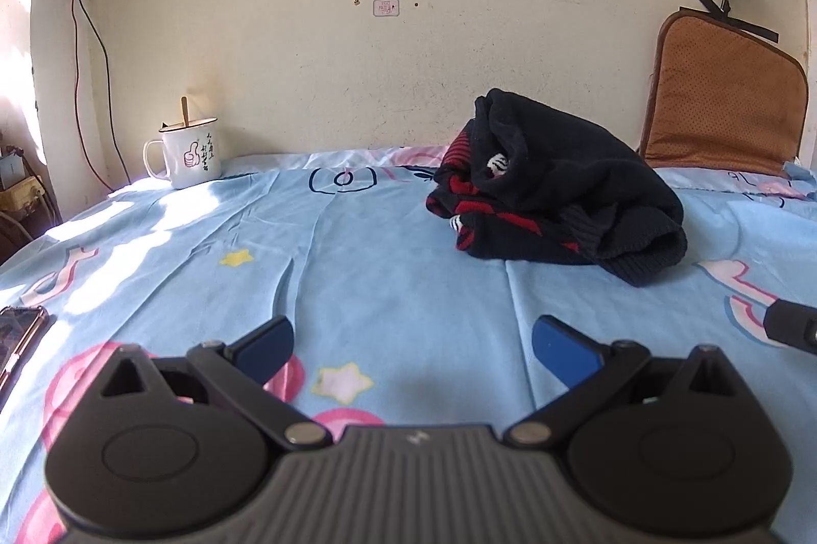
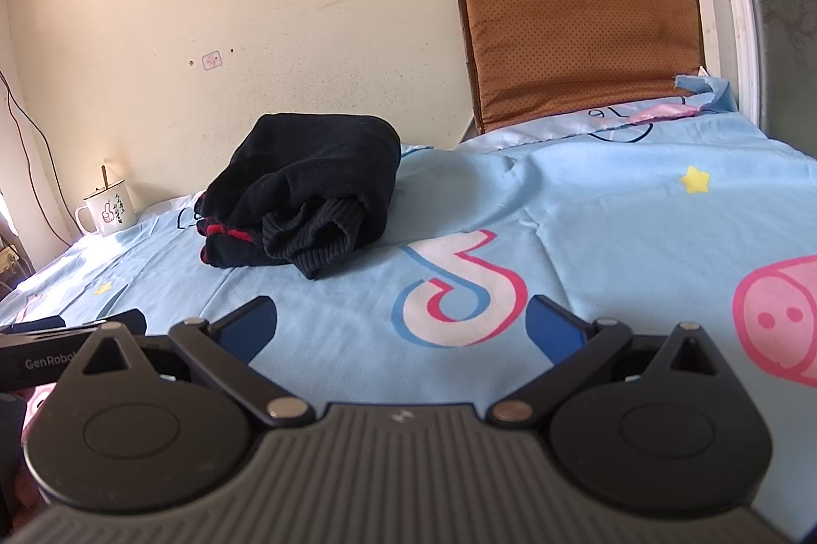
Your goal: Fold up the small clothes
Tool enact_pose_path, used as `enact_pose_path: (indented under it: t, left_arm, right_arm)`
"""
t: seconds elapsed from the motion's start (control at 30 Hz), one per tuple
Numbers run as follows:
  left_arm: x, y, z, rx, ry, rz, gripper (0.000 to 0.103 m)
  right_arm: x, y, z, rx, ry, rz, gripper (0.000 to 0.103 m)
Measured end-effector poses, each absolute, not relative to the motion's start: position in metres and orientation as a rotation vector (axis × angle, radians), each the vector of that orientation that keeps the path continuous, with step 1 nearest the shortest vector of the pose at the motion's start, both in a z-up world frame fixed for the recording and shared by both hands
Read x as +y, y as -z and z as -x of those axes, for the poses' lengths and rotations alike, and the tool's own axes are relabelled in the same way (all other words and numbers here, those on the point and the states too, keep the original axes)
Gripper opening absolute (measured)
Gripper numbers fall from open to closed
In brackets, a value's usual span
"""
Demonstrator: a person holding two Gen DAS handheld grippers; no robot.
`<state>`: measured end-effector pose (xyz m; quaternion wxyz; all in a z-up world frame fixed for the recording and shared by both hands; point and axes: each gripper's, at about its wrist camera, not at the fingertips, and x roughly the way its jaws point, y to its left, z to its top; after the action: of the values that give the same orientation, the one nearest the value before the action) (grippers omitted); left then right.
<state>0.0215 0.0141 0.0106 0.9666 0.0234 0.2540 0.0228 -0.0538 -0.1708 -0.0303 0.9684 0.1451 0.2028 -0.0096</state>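
Note:
A small black knit sweater with red stripes (image 1: pixel 556 187) lies bunched in a heap on the light blue patterned sheet (image 1: pixel 388 248), toward the far side. It also shows in the right wrist view (image 2: pixel 306 197), ahead and to the left. My left gripper (image 1: pixel 411 345) is open and empty, low over the sheet, well short of the sweater. My right gripper (image 2: pixel 401 324) is open and empty, also short of the sweater. The tip of the right gripper shows at the right edge of the left wrist view (image 1: pixel 791 329); the left gripper shows at the left of the right wrist view (image 2: pixel 66 340).
A white enamel mug (image 1: pixel 186 156) with a stick in it stands at the far left by the wall. A brown cushion (image 1: pixel 725 105) leans on the wall at the far right. A phone (image 1: pixel 18 335) lies at the left edge. Cables hang on the left wall.

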Motion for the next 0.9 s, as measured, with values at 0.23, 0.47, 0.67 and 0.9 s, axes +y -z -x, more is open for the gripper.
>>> enact_pose_path:
  t: [0.23,0.47,0.67,0.9]
  left_arm:
    - [0.012,-0.015,-0.018,0.486,-0.068,-0.085,0.103]
    - [0.005,-0.024,-0.014,0.487,-0.059,-0.113,0.103]
    - [0.005,-0.027,-0.015,0.532,-0.073,-0.107,0.103]
    - [0.006,-0.032,-0.016,0.533,-0.118,-0.136,0.103]
  right_arm:
    - [-0.171,0.032,0.053,0.416,0.012,-0.295,0.103]
    - [-0.172,0.032,0.052,0.421,0.001,-0.298,0.103]
    - [-0.173,0.031,0.052,0.418,-0.005,-0.301,0.103]
    - [-0.173,0.031,0.053,0.415,-0.011,-0.303,0.103]
